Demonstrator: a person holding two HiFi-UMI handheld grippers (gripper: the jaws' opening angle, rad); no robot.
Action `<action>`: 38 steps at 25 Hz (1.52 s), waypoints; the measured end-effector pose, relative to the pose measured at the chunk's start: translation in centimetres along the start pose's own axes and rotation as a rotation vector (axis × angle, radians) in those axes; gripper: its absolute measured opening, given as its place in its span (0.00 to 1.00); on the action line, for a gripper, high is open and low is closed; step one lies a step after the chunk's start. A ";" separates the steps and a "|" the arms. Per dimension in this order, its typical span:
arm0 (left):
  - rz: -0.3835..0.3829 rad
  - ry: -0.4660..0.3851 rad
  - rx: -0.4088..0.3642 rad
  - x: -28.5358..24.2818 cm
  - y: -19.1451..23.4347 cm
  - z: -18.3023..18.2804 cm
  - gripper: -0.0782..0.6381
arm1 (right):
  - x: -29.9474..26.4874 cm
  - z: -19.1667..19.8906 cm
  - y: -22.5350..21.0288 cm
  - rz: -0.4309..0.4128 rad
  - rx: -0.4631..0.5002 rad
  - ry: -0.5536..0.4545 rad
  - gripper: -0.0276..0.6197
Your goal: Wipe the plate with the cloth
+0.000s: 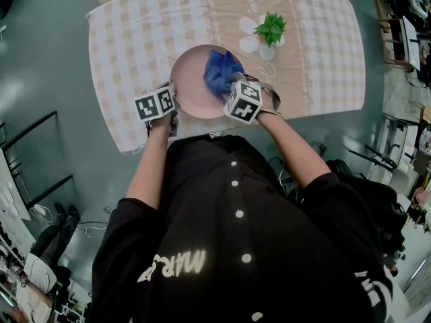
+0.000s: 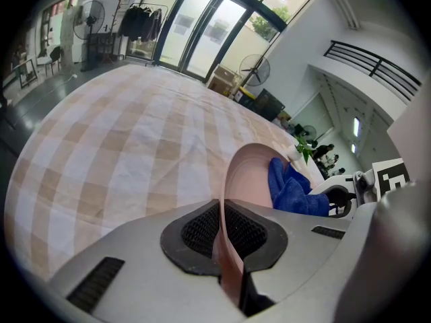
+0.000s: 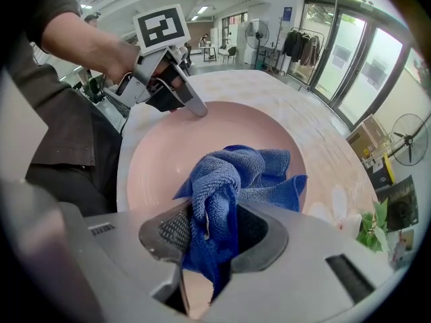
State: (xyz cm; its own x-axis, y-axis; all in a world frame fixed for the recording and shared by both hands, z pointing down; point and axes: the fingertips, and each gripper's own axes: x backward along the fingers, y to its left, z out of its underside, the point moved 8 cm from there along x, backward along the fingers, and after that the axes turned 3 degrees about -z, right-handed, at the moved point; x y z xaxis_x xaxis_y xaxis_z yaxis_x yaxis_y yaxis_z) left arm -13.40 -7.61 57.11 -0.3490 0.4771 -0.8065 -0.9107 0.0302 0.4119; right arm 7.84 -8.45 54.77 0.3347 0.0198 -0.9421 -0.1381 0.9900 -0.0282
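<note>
Grey-green floor surrounds one oblong bench (image 1: 114,123) draped in a soft, faintly creased tablecloth (image 1: 135,39) of beige and white checks, with a plain tan band printed with white flowers. On it stands a single round plate (image 1: 192,86), smooth, pale pink and shallow, with a thin raised rim. One cloth (image 1: 221,69), deep blue looped terry, lies bunched in folds on the plate's right half. One small potted plant (image 1: 271,27) with jagged green leaves stands well beyond the plate. There are two grippers, grey and hard-shelled, each with one cube of black-and-white square markers. The left gripper (image 2: 221,231) has its jaws pinched on the plate's near-left rim, the thin pink edge squeezed between two black ribbed pads. The right gripper (image 3: 205,231) points steeply down, its jaws clamped on a twisted fold of the cloth, whose free end spreads onto the plate. Only the head view shows the whole bench and the person's black buttoned top; only the left gripper view shows the rim edge-on; only the right gripper view shows the terry loops and the other gripper's tips on the far rim.
</note>
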 end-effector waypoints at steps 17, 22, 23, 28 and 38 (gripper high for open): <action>-0.002 0.005 -0.014 0.0 -0.1 0.0 0.15 | 0.4 0.7 -0.9 0.098 0.000 -0.007 0.24; -0.014 0.005 -0.026 0.0 -0.2 0.0 0.15 | 0.5 0.7 -0.8 0.085 -0.001 -0.027 0.24; -0.017 0.007 -0.043 0.1 -0.3 0.0 0.15 | 0.5 0.7 -0.8 0.082 -0.004 -0.034 0.24; 0.016 0.001 -0.095 0.5 -0.6 0.0 0.17 | 1.2 0.3 -0.6 0.079 -0.019 -0.086 0.24; 0.006 -0.092 -0.174 3.0 -2.0 -1.0 0.31 | 4.2 -0.3 -0.2 0.086 -0.129 -0.279 0.24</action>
State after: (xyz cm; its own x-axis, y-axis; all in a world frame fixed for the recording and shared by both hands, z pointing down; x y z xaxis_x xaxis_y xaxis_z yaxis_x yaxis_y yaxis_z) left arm -12.86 -7.07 53.45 -0.3401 0.5557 -0.7586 -0.9359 -0.1214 0.3307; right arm 8.95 -8.60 50.72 0.5572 0.1582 -0.8152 -0.2882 0.9575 -0.0112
